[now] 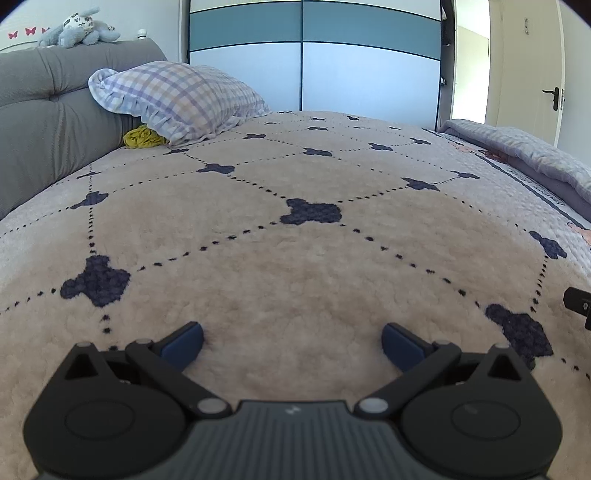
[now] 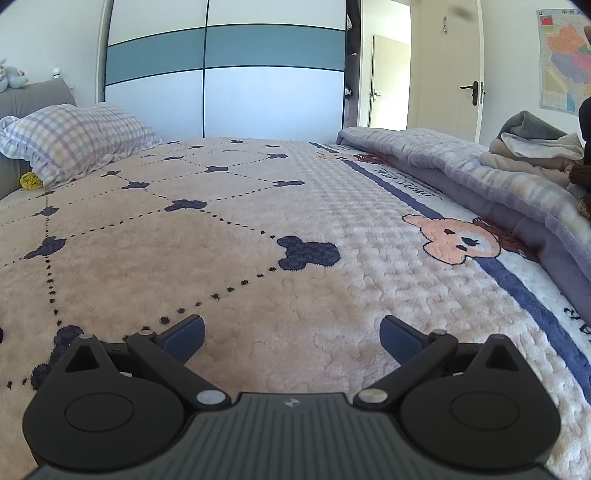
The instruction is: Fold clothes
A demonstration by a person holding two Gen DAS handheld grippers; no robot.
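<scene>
My left gripper [image 1: 291, 343] is open and empty, low over the pink fleece blanket [image 1: 295, 258] that covers the bed. My right gripper [image 2: 291, 338] is also open and empty, over the same blanket [image 2: 221, 258]; its black edge shows at the right of the left wrist view [image 1: 578, 301]. A pile of grey, white and beige clothes [image 2: 532, 147] lies at the far right on a folded lavender quilt [image 2: 461, 173]. A yellow garment [image 1: 142, 137] is tucked under the plaid pillow [image 1: 177, 98]; it also shows in the right wrist view [image 2: 30, 181].
A grey padded headboard [image 1: 44, 110] with a plush toy [image 1: 79, 27] on top stands at the left. A blue and white sliding wardrobe [image 1: 314, 55] is behind the bed. A door [image 2: 450, 74] and a wall map [image 2: 563, 59] are at the right.
</scene>
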